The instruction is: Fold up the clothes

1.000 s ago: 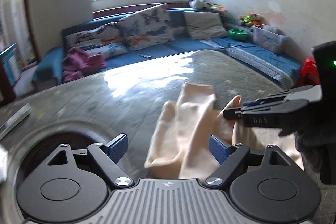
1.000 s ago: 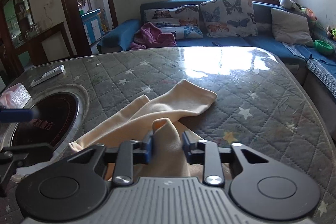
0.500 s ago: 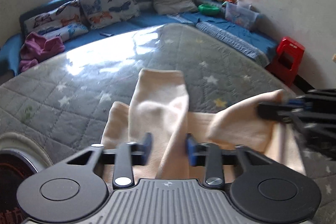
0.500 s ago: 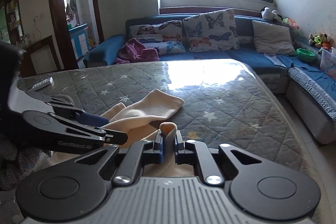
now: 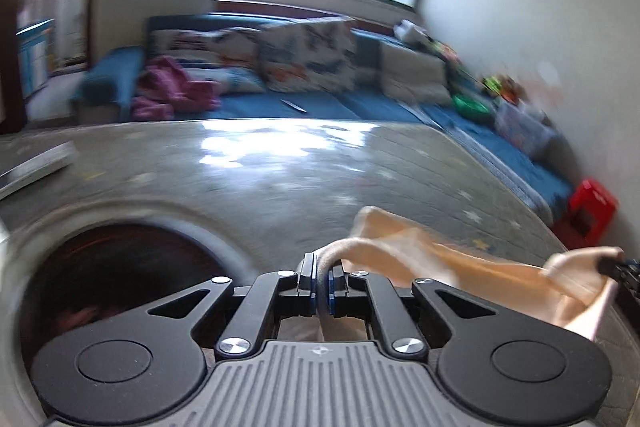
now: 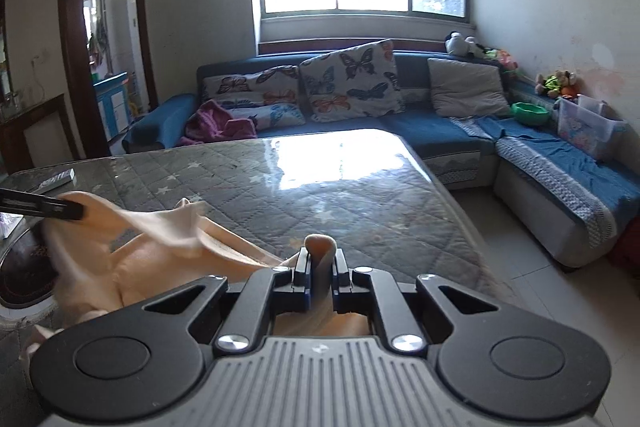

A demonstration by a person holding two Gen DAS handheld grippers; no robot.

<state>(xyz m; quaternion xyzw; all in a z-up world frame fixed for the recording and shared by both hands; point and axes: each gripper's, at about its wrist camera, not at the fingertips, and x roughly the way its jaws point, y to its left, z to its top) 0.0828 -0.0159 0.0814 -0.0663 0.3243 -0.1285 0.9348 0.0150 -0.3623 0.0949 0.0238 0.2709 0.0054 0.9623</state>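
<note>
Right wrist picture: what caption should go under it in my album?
Both claws, right claw and left claw, pinch the cream garment above the quilted table.

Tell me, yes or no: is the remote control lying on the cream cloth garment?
No. The remote control lies on the quilted grey table cover, apart from the cream cloth garment.

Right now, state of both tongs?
Left tongs: closed on the cream garment.
Right tongs: closed on the same garment.
</note>
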